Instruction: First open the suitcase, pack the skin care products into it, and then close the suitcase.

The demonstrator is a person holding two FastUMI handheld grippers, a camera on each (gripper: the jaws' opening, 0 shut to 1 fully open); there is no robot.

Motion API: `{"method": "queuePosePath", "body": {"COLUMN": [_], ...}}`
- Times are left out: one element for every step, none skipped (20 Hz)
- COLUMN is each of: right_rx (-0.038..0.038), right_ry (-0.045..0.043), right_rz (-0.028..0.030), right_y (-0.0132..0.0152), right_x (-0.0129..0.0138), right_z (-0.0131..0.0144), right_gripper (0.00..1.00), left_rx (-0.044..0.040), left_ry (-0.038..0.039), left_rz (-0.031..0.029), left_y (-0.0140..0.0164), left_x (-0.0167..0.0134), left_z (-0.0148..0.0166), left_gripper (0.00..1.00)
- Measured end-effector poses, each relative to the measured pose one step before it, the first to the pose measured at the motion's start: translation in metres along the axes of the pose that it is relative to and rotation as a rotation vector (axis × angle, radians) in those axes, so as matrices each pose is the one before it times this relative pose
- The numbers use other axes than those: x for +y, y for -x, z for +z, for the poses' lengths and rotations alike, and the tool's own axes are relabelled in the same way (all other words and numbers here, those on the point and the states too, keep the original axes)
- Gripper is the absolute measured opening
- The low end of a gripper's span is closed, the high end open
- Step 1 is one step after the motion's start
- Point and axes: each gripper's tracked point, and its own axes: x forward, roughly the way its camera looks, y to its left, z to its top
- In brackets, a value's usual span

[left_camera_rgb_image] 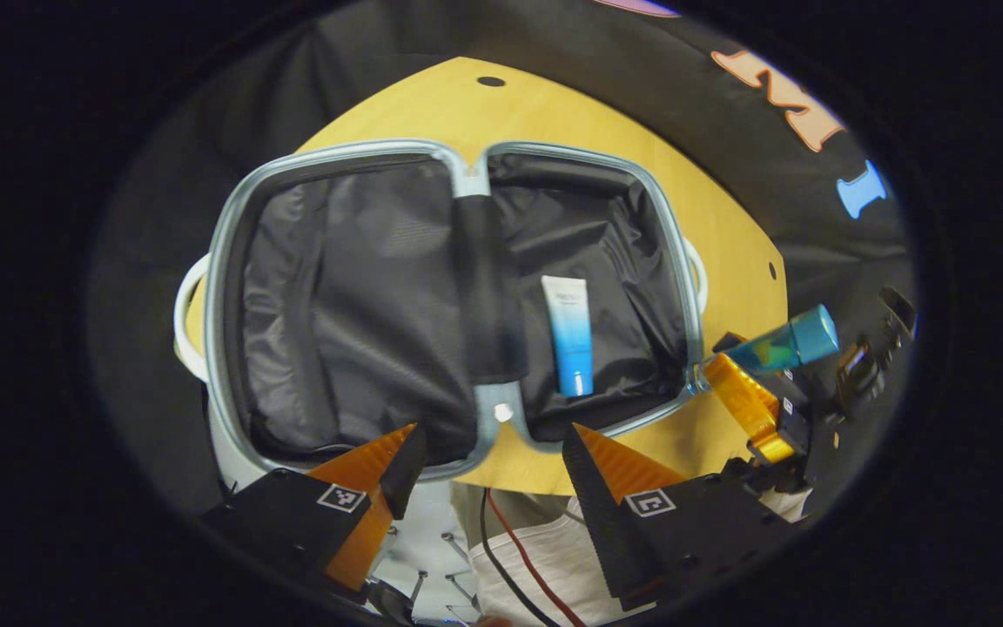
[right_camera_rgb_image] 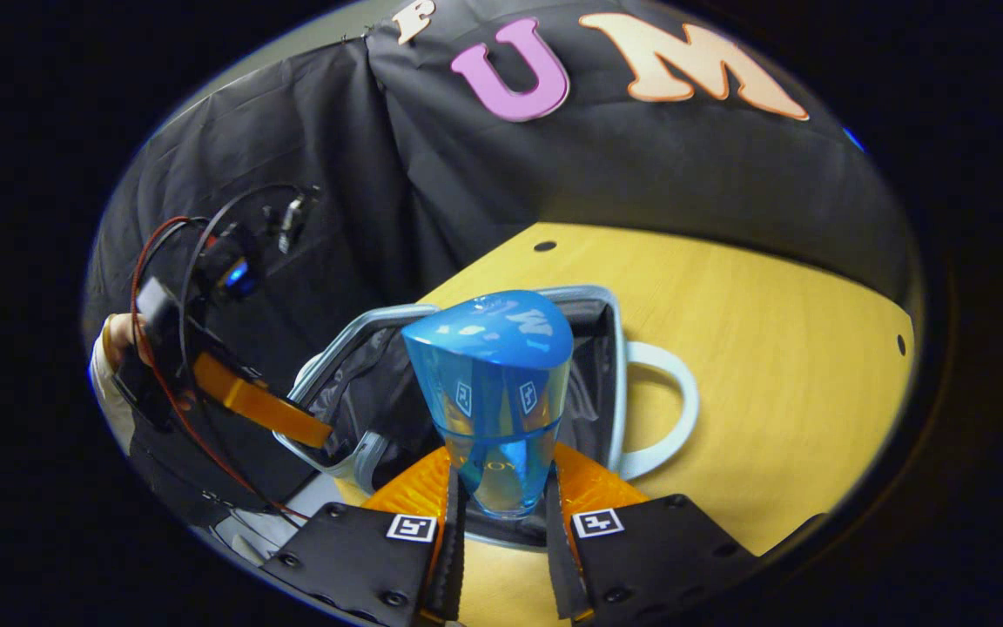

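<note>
Between the right gripper's (right_camera_rgb_image: 501,522) closed-in fingers sits the blue bottle (right_camera_rgb_image: 491,392), glossy, rigid, likely slippery, best pinched low, just ahead lies the open suitcase (right_camera_rgb_image: 615,383) holding a tube (left_camera_rgb_image: 571,335), left gripper (left_camera_rgb_image: 488,453) wide open, empty.

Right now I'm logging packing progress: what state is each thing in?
Suitcase: open flat on the table, both halves showing.
Tube: lying in one half of the suitcase.
Blue bottle: held at the suitcase's edge, not yet packed.
Right tool: shut on the blue bottle.
Left tool: open, holding nothing.
</note>
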Motion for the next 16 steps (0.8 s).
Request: {"method": "queuePosePath", "body": {"right_rx": [0.02565, 0.03510, 0.03433, 0.03782, 0.04223, 0.03611, 0.02989, 0.02298, 0.01849, 0.01418, 0.01355, 0.00747, 0.00791, 0.01010, 0.00925, 0.00922], "right_ry": [-0.00529, -0.00550, -0.00906, -0.00752, -0.01127, -0.00726, -0.00738, -0.00668, -0.00707, -0.00541, -0.00213, 0.00044, 0.00174, 0.00290, -0.00265, -0.00143], "right_rz": [0.00636, 0.00478, -0.00105, -0.00572, -0.00847, -0.00884, -0.01289, -0.01435, -0.01232, -0.01231, -0.01375, -0.01252, -0.01107, -0.00864, -0.00850, -0.00797], "right_y": [-0.01024, -0.00715, -0.00589, -0.00548, -0.00329, -0.00467, -0.00774, -0.00575, -0.00371, -0.00305, -0.00189, -0.00252, -0.00254, -0.00213, -0.00199, -0.00148], "right_x": [0.00341, 0.00125, -0.00013, -0.00087, -0.00038, -0.00095, -0.00207, -0.00212, -0.00117, -0.00177, -0.00175, -0.00132, -0.00079, -0.00025, 0.00006, -0.00049], "right_z": [-0.00407, -0.00585, -0.00427, -0.00564, -0.00711, -0.00635, -0.00562, -0.00374, -0.00429, -0.00228, -0.00203, -0.00113, -0.00265, -0.00261, -0.00257, -0.00228], "right_gripper": [0.42, 0.42, 0.42, 0.42, 0.42, 0.42, 0.42, 0.39, 0.39, 0.42, 0.42, 0.42, 0.42, 0.42, 0.41, 0.43], "left_rx": [-0.00401, -0.00582, -0.00687, -0.00910, -0.00727, -0.00872, -0.00575, -0.00671, -0.00703, -0.00938, -0.00835, -0.00595, -0.00558, -0.00753, -0.00813, -0.01032], "left_ry": [0.01850, 0.02085, 0.02214, 0.02037, 0.01555, 0.01452, 0.00934, 0.01020, 0.01187, 0.01287, 0.01683, 0.01802, 0.01831, 0.01544, 0.01466, 0.01538], "left_rz": [0.00086, -0.00192, -0.00495, -0.00341, -0.00260, 0.00259, 0.00100, 0.00125, -0.00158, -0.00678, -0.00740, -0.00837, -0.00343, -0.00004, 0.00339, 0.00576], "left_y": [0.00633, 0.00834, 0.00773, 0.00529, 0.00350, 0.00214, 0.00342, 0.00237, 0.00278, 0.00240, 0.00098, 0.00143, 0.00149, 0.00260, 0.00352, 0.00342], "left_x": [0.00923, 0.00849, 0.00869, 0.00766, 0.00914, 0.00825, 0.00651, 0.00522, 0.00605, 0.00377, 0.00390, 0.00383, 0.00546, 0.00602, 0.00760, 0.00877], "left_z": [-0.00344, -0.00230, -0.00235, -0.00121, -0.00168, -0.00087, -0.00140, 0.00031, 0.00073, 0.00128, 0.00164, 0.00225, 0.00183, 0.00305, 0.00387, 0.00468], "left_gripper": [0.92, 0.92, 0.92, 0.92, 0.92, 0.92, 0.92, 0.92, 0.92, 0.92, 0.92, 0.92, 0.92, 0.92, 0.92, 0.92]}}
